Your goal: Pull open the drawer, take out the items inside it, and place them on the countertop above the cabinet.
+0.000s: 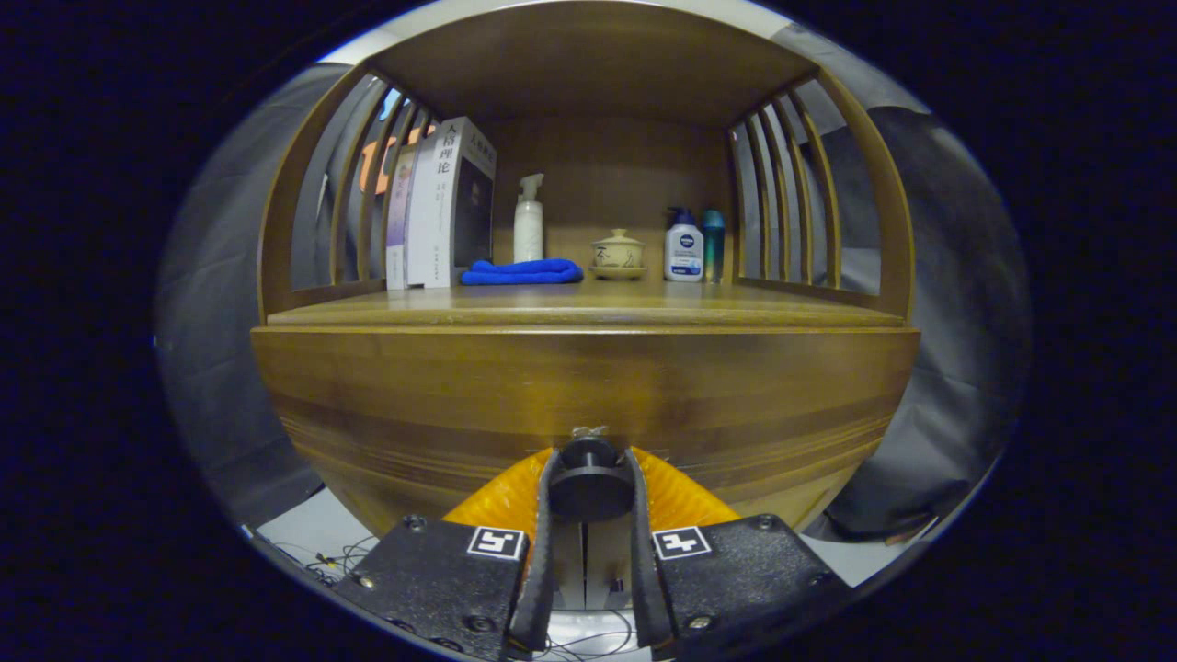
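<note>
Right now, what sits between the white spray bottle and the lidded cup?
Gripper view: only the blue cloth's end on the countertop; gripper is shut on the drawer knob.

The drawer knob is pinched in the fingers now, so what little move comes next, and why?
Probably a straight pull back. The gripper has both fingers closed on the round knob, and the drawer front looks flush with the cabinet, so nothing inside can be reached until it slides out.

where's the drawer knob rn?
In the gripper view, the round dark drawer knob sits at the centre of the wooden drawer front, below the countertop, clamped between the two fingers of the gripper.
</note>
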{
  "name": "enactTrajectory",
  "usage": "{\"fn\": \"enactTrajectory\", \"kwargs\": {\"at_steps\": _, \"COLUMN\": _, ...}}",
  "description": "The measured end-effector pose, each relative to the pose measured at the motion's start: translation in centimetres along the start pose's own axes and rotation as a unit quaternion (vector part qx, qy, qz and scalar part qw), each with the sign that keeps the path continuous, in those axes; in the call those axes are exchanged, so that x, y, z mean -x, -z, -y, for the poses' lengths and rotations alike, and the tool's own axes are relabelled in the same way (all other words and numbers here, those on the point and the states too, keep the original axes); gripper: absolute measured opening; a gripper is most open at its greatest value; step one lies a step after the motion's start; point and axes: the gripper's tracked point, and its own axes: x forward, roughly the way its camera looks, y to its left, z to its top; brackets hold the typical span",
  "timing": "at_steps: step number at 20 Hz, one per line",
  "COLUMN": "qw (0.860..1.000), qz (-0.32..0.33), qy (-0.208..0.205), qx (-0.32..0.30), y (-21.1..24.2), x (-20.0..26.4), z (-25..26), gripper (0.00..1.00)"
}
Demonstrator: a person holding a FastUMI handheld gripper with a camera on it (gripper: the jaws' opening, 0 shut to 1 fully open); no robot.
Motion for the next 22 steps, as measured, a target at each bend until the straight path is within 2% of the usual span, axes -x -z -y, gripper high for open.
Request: {"fn": "enactTrajectory", "kwargs": {"at_steps": 22, "qw": 1.0, "qz": -0.01, "qy": -0.023, "qx": 0.002, "y": 3.8, "x": 13.0, "z": 0.2, "gripper": 0.37}}
